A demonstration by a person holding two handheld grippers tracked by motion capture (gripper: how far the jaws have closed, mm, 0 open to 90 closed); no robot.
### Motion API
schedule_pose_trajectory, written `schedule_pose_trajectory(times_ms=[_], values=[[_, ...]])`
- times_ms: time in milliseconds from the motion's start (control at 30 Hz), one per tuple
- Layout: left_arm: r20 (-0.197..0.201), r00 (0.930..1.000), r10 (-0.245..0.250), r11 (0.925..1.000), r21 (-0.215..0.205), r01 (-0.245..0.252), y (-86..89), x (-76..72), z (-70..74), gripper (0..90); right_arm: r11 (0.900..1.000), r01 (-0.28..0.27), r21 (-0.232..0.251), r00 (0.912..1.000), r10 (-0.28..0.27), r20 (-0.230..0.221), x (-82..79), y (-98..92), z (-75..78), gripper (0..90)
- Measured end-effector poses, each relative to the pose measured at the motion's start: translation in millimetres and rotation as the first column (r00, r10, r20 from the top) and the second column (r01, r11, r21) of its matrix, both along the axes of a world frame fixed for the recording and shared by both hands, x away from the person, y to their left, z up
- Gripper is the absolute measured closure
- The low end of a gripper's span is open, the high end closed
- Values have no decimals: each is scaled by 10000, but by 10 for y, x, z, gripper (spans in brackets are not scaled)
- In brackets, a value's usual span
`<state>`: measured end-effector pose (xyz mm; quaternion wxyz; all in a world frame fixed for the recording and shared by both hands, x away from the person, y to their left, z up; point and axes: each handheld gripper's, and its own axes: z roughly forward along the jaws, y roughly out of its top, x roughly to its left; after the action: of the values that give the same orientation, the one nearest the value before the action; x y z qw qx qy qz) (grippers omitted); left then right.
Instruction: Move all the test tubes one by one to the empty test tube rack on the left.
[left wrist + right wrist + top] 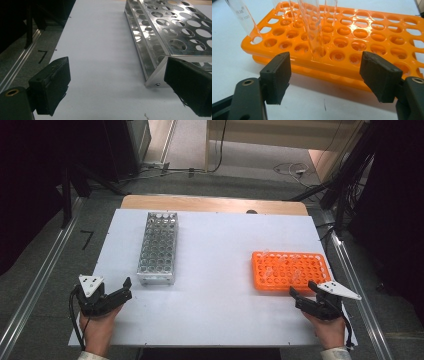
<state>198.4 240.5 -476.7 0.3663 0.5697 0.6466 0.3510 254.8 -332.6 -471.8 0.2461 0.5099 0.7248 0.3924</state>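
Note:
An orange plastic tube rack (291,270) lies at the right of the white table top (220,270), with several clear glass tubes standing in it. My right gripper (302,288) sits just in front of the rack's near edge, open. In the right gripper view its jaws (327,72) stand wide apart, nothing between them. A glass tube (312,27) rises from a near-row hole straight ahead of the gap, and another glass tube (243,17) stands at the rack's (352,37) left corner. My left gripper (128,289) rests open at the front left, just short of the metal rack (158,247).
In the left gripper view the jaws (117,75) frame bare white surface, with the metal rack's (175,30) near corner by the right pad. The table's left edge (60,42) drops to a dark floor with a rail. Cables and dark stands lie beyond the far edge.

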Motion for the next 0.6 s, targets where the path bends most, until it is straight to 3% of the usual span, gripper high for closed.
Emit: schedule_pose_trajectory(times_ms=[300, 600], values=[[-16, 10000, -8, 10000, 18, 8, 1, -3, 0, 65, 10000, -75, -65, 9997, 76, 224, 111, 46, -15, 334], [-70, 10000, -21, 10000, 60, 22, 2, 3, -6, 65, 9994, -281, -221, 9982, 292, 532, 169, 107, -19, 546]])
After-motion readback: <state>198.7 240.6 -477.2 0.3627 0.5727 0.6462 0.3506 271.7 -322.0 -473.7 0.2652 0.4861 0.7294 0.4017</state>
